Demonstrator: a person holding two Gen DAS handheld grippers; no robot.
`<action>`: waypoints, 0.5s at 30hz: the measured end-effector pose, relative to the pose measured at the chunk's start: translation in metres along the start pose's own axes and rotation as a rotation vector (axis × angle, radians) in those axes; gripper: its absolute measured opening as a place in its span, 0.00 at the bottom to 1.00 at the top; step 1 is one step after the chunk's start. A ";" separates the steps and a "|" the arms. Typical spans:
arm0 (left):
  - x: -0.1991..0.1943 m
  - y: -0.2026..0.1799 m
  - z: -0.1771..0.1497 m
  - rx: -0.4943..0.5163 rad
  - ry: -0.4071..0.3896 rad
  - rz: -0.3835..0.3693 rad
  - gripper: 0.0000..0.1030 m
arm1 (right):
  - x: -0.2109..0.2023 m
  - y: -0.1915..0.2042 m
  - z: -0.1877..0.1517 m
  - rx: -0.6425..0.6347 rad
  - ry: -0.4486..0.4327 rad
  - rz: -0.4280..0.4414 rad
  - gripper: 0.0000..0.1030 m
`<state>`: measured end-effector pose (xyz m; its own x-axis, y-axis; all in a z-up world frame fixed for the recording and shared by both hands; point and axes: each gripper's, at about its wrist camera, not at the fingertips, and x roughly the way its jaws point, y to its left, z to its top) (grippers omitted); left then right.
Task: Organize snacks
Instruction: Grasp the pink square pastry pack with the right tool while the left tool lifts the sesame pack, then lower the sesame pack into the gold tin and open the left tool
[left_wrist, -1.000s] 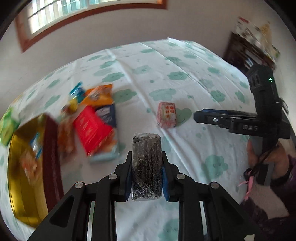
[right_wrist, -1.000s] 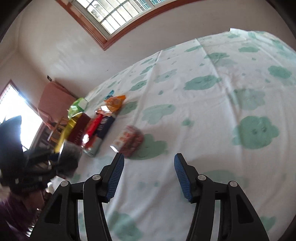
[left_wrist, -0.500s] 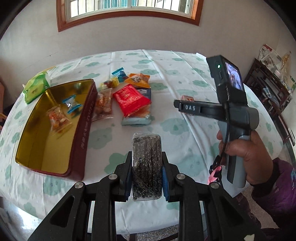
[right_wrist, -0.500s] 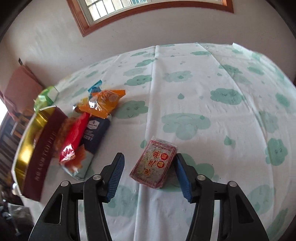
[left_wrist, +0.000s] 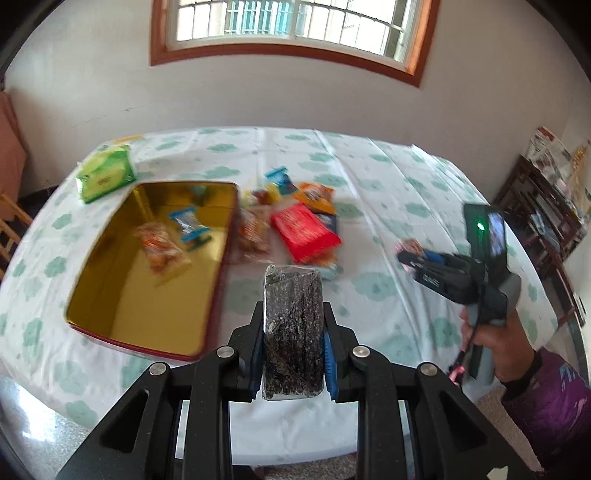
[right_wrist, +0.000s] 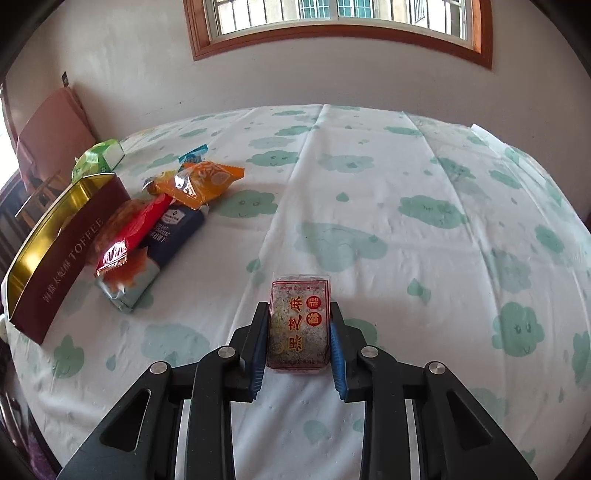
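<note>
Meanwhile, left hand-held gripper (left_wrist: 294, 338) downtilted, clamped on dark snack bar (left_wrist: 293, 328); right hand-held gripper (right_wrist: 298, 334) closing around sesame packet (right_wrist: 300, 325).

Both views are taken from the wrists, looking forward and downward along the fingers, with fisheye bending at the edges. The left view is set back at the near table (left_wrist: 388, 258) edge, facing the far wall and window (left_wrist: 288, 26); the tin (left_wrist: 147, 325) is seen from above, and the right gripper (left_wrist: 406, 256) is caught at the right. The right view is held closer and lower over the cloth. The tin (right_wrist: 55, 266), the snack pile (right_wrist: 155, 236) and the window (right_wrist: 340, 18) are shared by both.
</note>
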<state>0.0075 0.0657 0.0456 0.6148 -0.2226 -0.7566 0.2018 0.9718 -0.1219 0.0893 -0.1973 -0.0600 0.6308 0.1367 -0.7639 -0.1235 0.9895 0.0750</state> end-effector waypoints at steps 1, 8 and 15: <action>-0.002 0.005 0.002 -0.004 -0.010 0.020 0.22 | 0.000 0.002 0.000 0.004 0.001 0.006 0.29; 0.002 0.051 0.011 -0.052 -0.036 0.122 0.23 | 0.001 -0.002 0.000 0.016 -0.001 0.021 0.29; 0.028 0.100 0.018 -0.065 -0.005 0.206 0.23 | 0.001 -0.007 0.000 0.029 -0.005 0.038 0.29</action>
<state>0.0587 0.1555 0.0232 0.6415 -0.0186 -0.7669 0.0218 0.9997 -0.0061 0.0907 -0.2037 -0.0617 0.6297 0.1742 -0.7570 -0.1251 0.9846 0.1225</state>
